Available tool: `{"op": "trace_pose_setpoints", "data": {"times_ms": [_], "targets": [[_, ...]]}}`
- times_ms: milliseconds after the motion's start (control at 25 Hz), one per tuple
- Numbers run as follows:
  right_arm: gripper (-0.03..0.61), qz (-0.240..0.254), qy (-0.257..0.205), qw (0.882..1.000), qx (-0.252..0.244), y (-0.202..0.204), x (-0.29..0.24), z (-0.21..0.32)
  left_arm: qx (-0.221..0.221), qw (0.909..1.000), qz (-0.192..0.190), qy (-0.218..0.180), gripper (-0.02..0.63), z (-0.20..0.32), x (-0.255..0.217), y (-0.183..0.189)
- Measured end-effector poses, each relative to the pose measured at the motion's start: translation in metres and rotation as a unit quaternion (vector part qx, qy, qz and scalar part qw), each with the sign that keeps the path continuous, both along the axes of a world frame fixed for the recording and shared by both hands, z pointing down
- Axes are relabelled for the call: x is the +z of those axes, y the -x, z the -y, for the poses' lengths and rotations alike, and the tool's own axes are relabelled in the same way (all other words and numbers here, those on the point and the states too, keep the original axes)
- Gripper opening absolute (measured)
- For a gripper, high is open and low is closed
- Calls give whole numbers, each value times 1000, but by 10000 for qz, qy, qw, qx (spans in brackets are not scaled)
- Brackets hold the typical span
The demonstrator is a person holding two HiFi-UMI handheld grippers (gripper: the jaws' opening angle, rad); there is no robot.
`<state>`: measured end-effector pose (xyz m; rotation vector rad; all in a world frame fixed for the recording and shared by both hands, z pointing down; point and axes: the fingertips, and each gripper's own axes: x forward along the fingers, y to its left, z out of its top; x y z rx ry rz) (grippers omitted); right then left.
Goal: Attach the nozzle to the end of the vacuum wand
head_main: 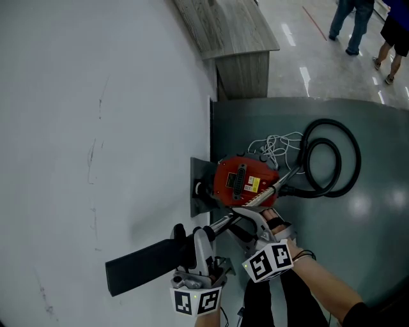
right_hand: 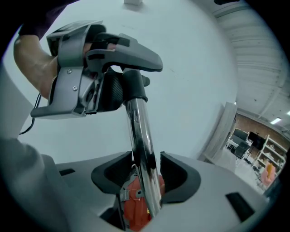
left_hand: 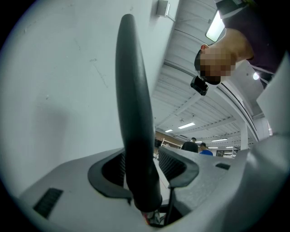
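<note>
The long black nozzle (head_main: 144,265) lies level at the lower left, its neck meeting the chrome wand (head_main: 220,223). My left gripper (head_main: 203,237) straddles that neck. In the left gripper view the nozzle (left_hand: 131,90) rises between the jaws of the left gripper (left_hand: 140,158), with a thin gap at the right pad, so it is open. My right gripper (head_main: 249,220) straddles the wand just behind. In the right gripper view the wand (right_hand: 140,131) runs between the pads of the right gripper (right_hand: 146,165), slightly clear of them, up to the nozzle's black collar (right_hand: 133,86).
The red vacuum canister (head_main: 243,182) sits on the dark floor against the white wall (head_main: 83,128), with its black hose (head_main: 332,159) looped to the right and a white cord (head_main: 275,147) behind. A wooden cabinet (head_main: 230,32) stands further back. People (head_main: 351,19) walk at the far right.
</note>
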<state>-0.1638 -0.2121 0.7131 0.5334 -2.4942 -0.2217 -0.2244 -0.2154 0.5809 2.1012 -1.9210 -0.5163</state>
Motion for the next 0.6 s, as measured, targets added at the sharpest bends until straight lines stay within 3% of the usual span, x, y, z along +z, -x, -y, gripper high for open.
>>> {"op": "trace_pose_setpoints", "data": {"times_ms": [120,360,600], "targets": [[206,22,33,10000,-75,-3,-7,-4,-88,9997,-27,229,219,-14,11,5],[207,261,152,9995,-69,-20,-38,-14,-148,9985,-105,507,224,-45,15,-2],[204,1035,972,9896,216,-33,-87,-13,-172,9951,-452,859,224,-61,6,-16]]}}
